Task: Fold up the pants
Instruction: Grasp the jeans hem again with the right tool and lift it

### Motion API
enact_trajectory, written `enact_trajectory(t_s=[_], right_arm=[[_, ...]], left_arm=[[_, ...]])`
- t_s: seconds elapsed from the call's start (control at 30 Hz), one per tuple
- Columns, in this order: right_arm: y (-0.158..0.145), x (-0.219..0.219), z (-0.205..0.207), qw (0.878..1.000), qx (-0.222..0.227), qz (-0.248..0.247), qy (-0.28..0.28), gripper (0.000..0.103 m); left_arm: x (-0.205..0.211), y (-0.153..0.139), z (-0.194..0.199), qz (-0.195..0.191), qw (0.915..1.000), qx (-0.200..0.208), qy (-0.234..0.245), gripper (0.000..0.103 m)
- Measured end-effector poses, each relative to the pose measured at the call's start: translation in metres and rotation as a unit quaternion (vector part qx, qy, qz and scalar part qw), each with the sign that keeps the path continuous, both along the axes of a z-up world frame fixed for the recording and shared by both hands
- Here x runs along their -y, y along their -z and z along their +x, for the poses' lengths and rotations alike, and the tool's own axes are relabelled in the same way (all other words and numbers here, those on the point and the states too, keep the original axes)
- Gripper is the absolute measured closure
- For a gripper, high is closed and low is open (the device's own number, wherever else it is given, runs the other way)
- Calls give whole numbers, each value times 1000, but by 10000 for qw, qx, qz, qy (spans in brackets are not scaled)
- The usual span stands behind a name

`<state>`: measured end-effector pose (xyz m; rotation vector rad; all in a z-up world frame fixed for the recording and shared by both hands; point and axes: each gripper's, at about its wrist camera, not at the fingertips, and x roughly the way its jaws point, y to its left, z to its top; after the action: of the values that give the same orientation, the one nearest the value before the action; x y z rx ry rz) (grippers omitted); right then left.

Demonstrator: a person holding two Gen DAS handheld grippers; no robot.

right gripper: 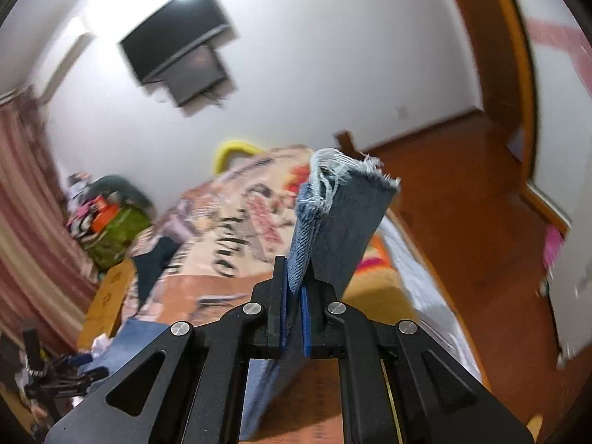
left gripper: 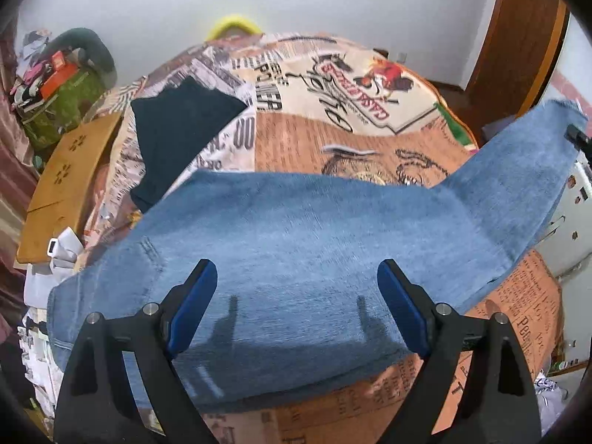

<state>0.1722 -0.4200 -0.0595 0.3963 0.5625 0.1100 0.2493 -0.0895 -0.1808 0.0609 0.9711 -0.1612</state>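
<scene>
Blue denim pants (left gripper: 296,244) lie across a bed covered with a printed blanket (left gripper: 333,85). My left gripper (left gripper: 296,277) is open, its blue pads (left gripper: 196,303) wide apart just above the waist part of the pants. The leg end rises to the right, held up by my right gripper (left gripper: 577,137). In the right wrist view my right gripper (right gripper: 294,288) is shut on the frayed leg hem of the pants (right gripper: 333,222) and holds it up in the air above the bed.
A dark folded garment (left gripper: 177,125) lies on the blanket at the back left. A wooden board (left gripper: 70,181) and a green bag with clutter (left gripper: 70,100) stand left of the bed. A wall TV (right gripper: 177,48) hangs ahead. A wooden door frame (right gripper: 510,55) and floor lie to the right.
</scene>
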Motion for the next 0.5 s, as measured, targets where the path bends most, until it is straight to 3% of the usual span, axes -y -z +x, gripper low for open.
enact_trajectory(t_s=[0.2, 0.5], right_arm=[[-17, -73, 9, 9959, 231, -102, -869, 98], [14, -179, 26, 9785, -33, -255, -2044, 98]], left_arm=[[-20, -18, -12, 38, 9995, 305, -80, 14], [-57, -25, -27, 7, 9984, 501, -249, 14]])
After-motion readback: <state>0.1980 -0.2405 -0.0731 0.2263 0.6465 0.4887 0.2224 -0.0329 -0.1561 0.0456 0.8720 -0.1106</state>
